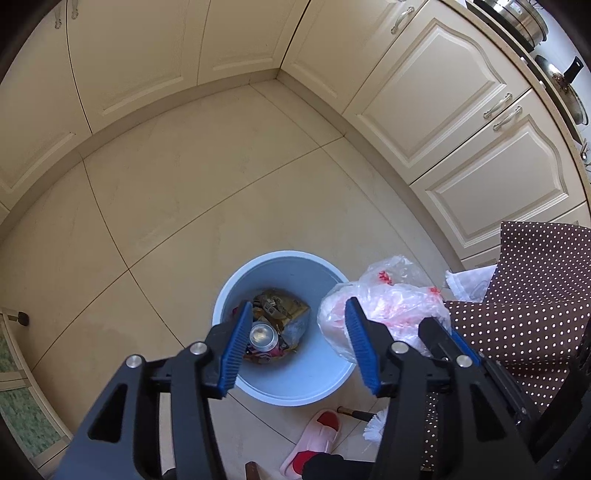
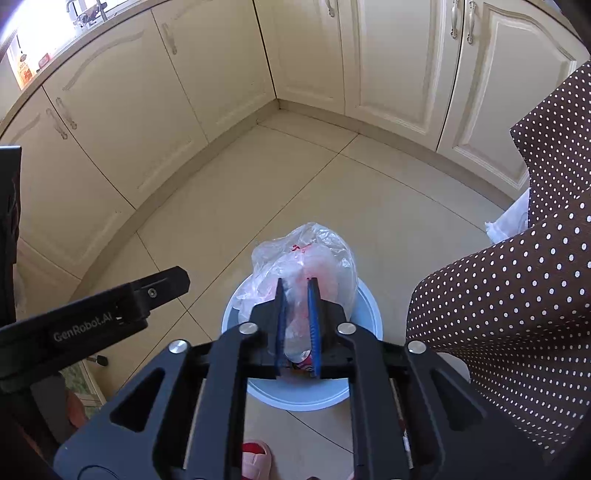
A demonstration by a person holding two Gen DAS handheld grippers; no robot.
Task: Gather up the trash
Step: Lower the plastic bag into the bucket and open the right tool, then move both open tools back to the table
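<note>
A light blue trash bin (image 1: 295, 384) stands on the tiled floor and holds a drink can (image 1: 263, 335) and crumpled wrappers (image 1: 282, 308). My left gripper (image 1: 299, 317) is open and empty above the bin. My right gripper (image 2: 297, 284) is shut on a clear plastic bag with red print (image 2: 306, 254) and holds it over the bin's rim (image 2: 373, 306). The bag (image 1: 384, 299) and the right gripper (image 1: 443, 339) also show at the bin's right edge in the left wrist view.
Cream kitchen cabinets (image 1: 443, 92) line the corner behind the bin. A brown polka-dot cloth (image 1: 524, 314) hangs at the right. A pink and red slipper (image 1: 314, 439) and a white brush (image 1: 373, 424) lie near the bin. Pots (image 1: 524, 18) stand on the counter.
</note>
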